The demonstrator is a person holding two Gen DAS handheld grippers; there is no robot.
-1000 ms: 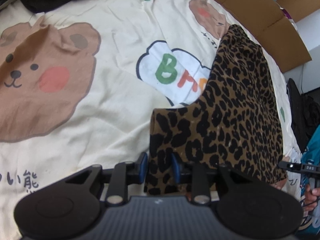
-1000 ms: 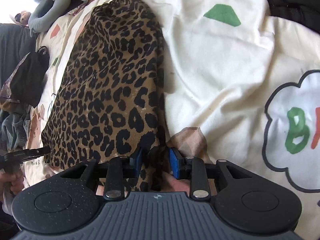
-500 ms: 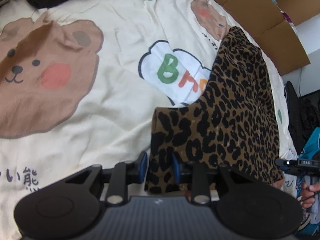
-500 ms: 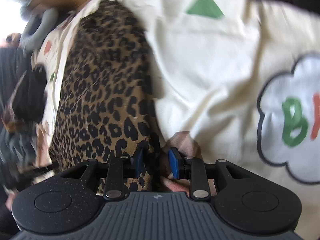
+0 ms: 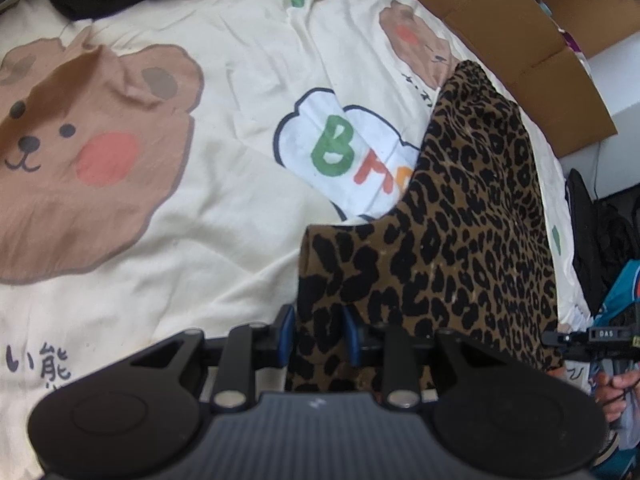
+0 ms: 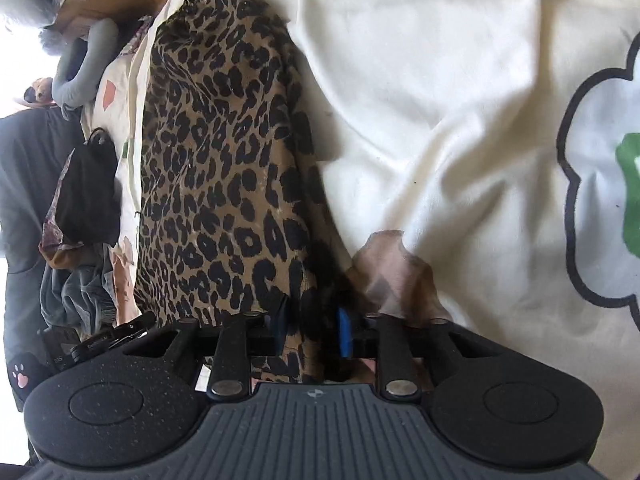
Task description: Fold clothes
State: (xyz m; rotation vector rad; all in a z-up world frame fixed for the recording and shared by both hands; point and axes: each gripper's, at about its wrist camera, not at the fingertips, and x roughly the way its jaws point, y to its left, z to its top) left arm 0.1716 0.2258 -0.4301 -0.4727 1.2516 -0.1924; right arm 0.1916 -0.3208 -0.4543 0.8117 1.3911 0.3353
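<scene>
A thin leopard-print garment in brown and black (image 5: 472,232) lies on a cream cotton bedsheet printed with brown bears (image 5: 192,208), running from the lower centre of the left wrist view up toward the upper right. The left gripper (image 5: 318,334), black with blue pads, is clamped on a squared corner of the fabric at lower centre; the cloth fills the narrow gap between its fingers. In the right wrist view the same garment (image 6: 224,168) stretches as a long soft band from upper left to lower centre, its right edge rolled into a dark fold. The right gripper (image 6: 314,330) pinches that end of the cloth, fabric bunched between the blue pads. Just right of it the sheet (image 6: 432,128) puckers into a brownish peak. A white cloud-shaped patch with green and orange letters (image 5: 348,160) sits mid-frame in the left view, its right side covered by the garment. Flat brown cardboard (image 5: 520,48) edges the bed at upper right. A grey plush toy (image 6: 76,68) lies at upper left in the right view.
</scene>
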